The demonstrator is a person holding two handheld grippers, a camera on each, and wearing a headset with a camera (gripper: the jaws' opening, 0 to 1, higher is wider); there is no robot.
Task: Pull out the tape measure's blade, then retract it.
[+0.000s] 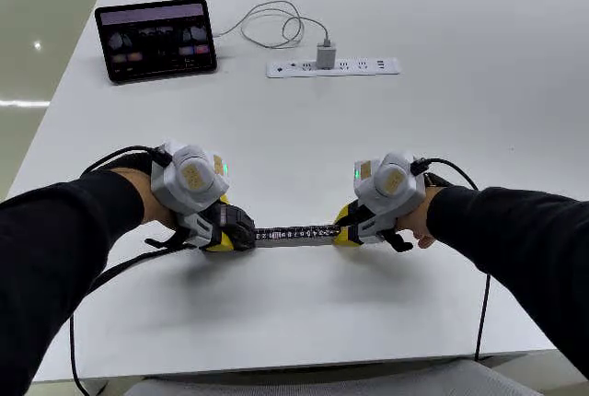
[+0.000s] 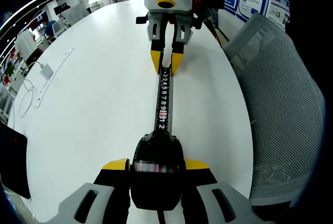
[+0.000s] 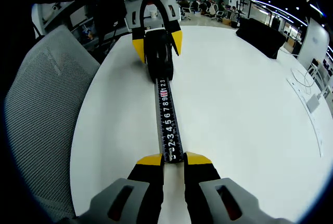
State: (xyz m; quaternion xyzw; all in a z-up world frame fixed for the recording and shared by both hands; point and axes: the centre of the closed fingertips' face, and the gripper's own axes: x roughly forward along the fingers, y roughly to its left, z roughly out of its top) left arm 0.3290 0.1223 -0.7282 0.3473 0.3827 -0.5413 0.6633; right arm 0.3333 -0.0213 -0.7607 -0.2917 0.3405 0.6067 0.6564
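Head view question from benchrat: the tape measure (image 1: pixel 236 228) sits near the front edge of the bench (image 1: pixel 304 120), with its blade (image 1: pixel 296 232) stretched flat between both claws. Is this pulling or retracting?

Reply from toolnerd: I'd call it the pull-out step, only a short stretch out so far. The left claw (image 2: pixel 156 164) is clamped on the tape measure, and the right claw (image 3: pixel 173 159) is pinching the blade tip. Next is probably a bit more pull. Otherwise, walk the right claw back toward the tape measure without letting go, so the blade doesn't snap in.
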